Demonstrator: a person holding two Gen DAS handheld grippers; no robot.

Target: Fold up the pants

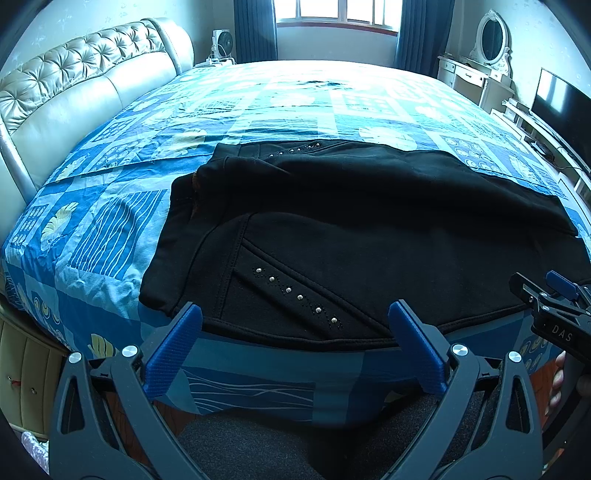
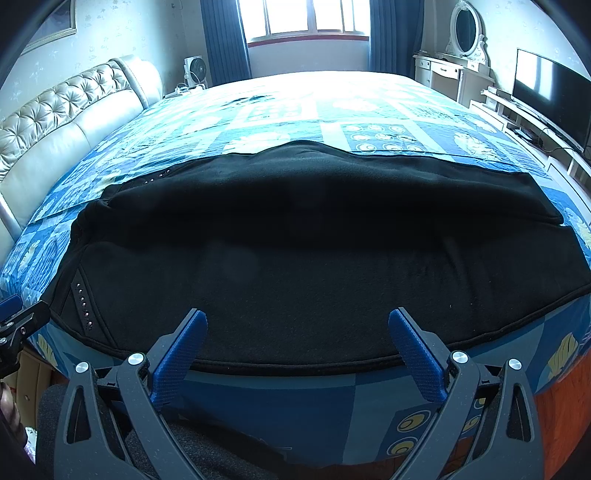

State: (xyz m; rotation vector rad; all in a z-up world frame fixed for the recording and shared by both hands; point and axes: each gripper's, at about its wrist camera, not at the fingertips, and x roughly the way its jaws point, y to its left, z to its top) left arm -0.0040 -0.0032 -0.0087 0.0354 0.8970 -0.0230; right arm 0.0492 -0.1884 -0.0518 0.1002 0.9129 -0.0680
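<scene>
left wrist view: my left gripper point(image 1: 295, 325), jaws spread wide, hovers at the studded waist end of the black pants point(image 1: 332, 236) lying flat on the bed point(image 1: 110, 229); my right gripper point(image 2: 295, 332), equally wide and empty, faces the leg hem. folding looks unstarted; next i judge both must pinch the near edge.

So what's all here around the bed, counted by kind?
Pants: 1
Bed: 1
Hand-held grippers: 2, left hand-held gripper and right hand-held gripper, both open
TV: 1
Vanity mirror: 1
Fan: 1
Total: 7
</scene>
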